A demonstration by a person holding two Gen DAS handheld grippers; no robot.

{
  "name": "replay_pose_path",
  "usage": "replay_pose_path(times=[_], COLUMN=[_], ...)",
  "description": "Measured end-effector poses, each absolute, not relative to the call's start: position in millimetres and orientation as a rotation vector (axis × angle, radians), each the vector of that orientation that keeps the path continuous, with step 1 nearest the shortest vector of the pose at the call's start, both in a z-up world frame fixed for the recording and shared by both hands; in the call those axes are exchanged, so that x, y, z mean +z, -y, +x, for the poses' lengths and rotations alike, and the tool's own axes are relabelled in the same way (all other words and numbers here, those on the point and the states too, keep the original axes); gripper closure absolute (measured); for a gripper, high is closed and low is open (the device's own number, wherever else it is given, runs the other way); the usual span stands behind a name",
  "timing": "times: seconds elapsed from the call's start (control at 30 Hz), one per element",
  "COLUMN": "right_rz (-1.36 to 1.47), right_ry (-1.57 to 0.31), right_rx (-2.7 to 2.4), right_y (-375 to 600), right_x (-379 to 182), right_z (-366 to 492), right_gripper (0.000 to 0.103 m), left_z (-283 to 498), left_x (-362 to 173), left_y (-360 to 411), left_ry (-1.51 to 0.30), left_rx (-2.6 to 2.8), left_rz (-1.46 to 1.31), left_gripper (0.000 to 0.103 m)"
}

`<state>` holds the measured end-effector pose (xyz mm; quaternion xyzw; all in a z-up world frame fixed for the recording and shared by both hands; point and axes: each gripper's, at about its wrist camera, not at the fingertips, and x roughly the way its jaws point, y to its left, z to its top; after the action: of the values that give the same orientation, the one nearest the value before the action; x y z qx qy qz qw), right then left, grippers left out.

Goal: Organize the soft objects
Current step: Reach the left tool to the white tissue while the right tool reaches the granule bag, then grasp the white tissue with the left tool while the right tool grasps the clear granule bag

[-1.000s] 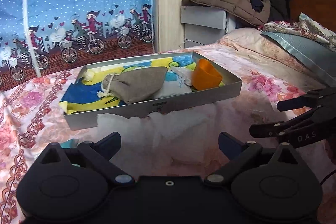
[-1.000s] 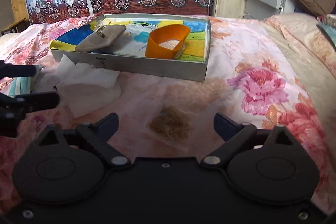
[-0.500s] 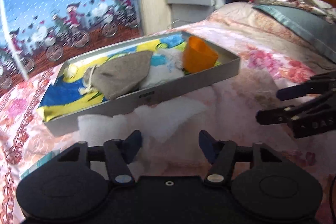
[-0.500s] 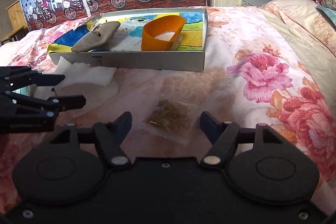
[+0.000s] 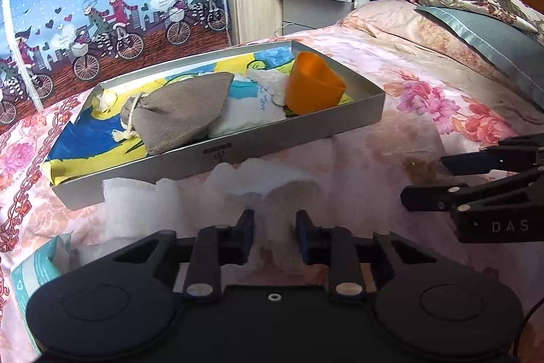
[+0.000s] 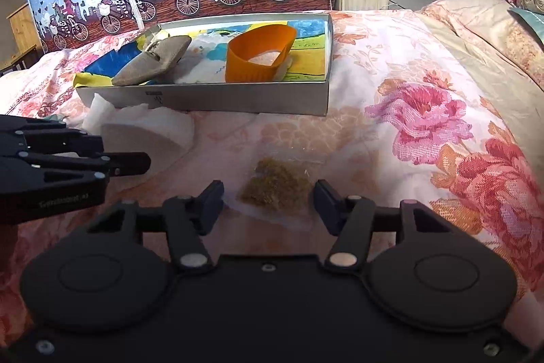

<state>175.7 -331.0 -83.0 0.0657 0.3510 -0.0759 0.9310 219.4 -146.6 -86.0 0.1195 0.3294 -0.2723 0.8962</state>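
The left gripper [image 5: 274, 235] is closing, its jaws narrowing over a fold of white gauze cloth [image 5: 176, 199] lying on the floral bedspread [image 5: 391, 138]. A pale ridge is sitting in the gap, but whether the pads are pinching it yet is hard to make out. The cloth's near end is running under the gripper body, hidden.

The right gripper [image 6: 268, 204] is closing too, jaws about half apart and straddling a small clear bag of brownish bits [image 6: 275, 189]. The pads are not pressing on it.

Just beyond, the silver tray [image 6: 238, 97] is sitting on the bed, the cloth's far edge touching its front wall. Inside are lying a grey drawstring pouch [image 5: 180, 114], a white embroidered pad [image 5: 251, 111] and an orange cup [image 5: 314, 84], tilted.
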Motion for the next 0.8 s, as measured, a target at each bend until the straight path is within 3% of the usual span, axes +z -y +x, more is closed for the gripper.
replay_pose_path(times=[0.2,0.33,0.5,0.53,0.57,0.8], right_rz=[0.117,0.096,0.081,0.080,0.079,0.085], right_ry=[-0.707,-0.697,-0.698,-0.699,-0.699,-0.725], right_rx=[-0.156,-0.150,-0.147,-0.145,-0.140,-0.115], right_y=[328,326,326,325,325,321], right_x=[-81,-79,-79,-79,-79,-80], right_z=[175,176,177,177,177,177], right_gripper=[0.058,0.069,0.072,0.075,0.090,0.094], left_z=[217,204,184,180,177,157], left_x=[-85,-81,-77,-77,-78,-75], left_y=[144,144,145,145,145,137], left_ry=[-0.680,-0.645,-0.621,-0.617,-0.617,-0.622], left_rx=[-0.537,-0.527,-0.534,-0.533,-0.534,-0.524], left_rz=[0.216,0.220,0.239,0.244,0.245,0.219], left_gripper=[0.094,0.095,0.095,0.095,0.095,0.096])
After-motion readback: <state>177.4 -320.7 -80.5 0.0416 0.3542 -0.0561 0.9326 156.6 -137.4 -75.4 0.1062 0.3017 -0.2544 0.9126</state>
